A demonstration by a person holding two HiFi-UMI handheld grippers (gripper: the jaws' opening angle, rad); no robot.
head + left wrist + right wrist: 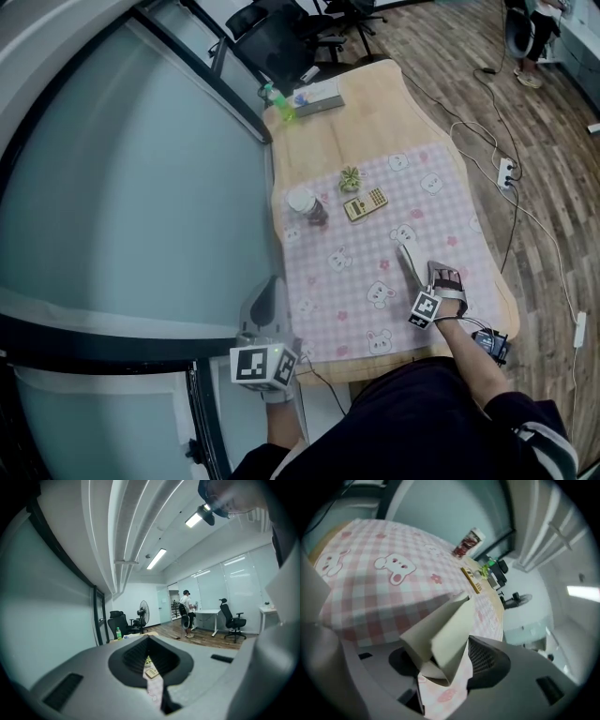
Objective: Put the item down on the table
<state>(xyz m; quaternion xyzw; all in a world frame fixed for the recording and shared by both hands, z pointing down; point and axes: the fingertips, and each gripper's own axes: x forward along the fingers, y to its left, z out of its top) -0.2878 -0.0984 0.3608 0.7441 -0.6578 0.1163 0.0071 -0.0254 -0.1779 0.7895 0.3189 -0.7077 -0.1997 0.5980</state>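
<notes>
While the left tongs (272, 284) sit pressed together, spread right tongs (443, 663) half-hide folded paper (440, 629).

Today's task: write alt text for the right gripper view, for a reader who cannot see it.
A folded cream paper sits between the jaws of the right claw, above a pink checked tablecloth printed with rabbits. Beyond it are a lidded cup and a calculator.

Cloth (347, 281) is left free from centre toward 7 o'clock. Passage between 10 and 12 o'clock is obstructed by cup (306, 206), plant (350, 178) and calculator (366, 203). Passage at 4 o'clock is obstructed by the right gripper (424, 274).
</notes>
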